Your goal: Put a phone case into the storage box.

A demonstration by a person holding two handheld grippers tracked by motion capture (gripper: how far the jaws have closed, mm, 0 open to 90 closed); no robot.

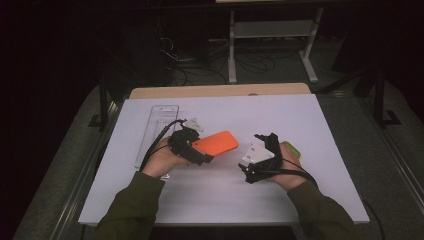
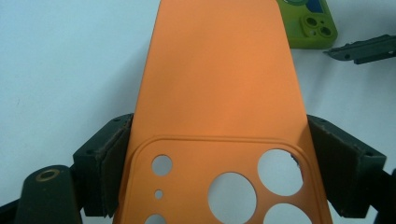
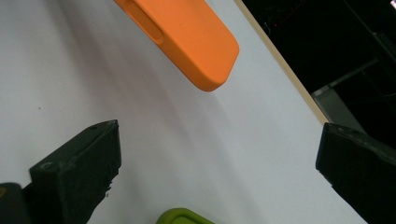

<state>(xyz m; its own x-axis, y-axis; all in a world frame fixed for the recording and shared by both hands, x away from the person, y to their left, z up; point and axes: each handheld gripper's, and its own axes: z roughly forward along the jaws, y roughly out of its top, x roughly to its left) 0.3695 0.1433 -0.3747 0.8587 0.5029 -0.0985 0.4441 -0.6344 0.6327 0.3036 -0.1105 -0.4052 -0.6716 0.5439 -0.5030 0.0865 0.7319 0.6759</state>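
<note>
An orange phone case (image 1: 220, 142) hovers just over the white table (image 1: 300, 200), and my left gripper (image 1: 199, 149) is shut on its camera-cutout end. In the left gripper view both pads (image 2: 109, 161) press the case's (image 2: 219, 70) long edges, and its far end points away from me. My right gripper (image 1: 252, 157) stands to the right of the case with its jaws wide open and nothing between them (image 3: 215, 158). The case's rounded corner (image 3: 196, 42) hangs ahead of it. A green phone case (image 1: 293, 148) lies on the table behind my right hand.
A clear plastic tray (image 1: 156, 125) lies at the left, behind my left hand. The green case (image 2: 310, 23) and one jaw of the right gripper show at the top right of the left gripper view. The table's wooden far edge (image 1: 220, 91) borders a dark floor with cables.
</note>
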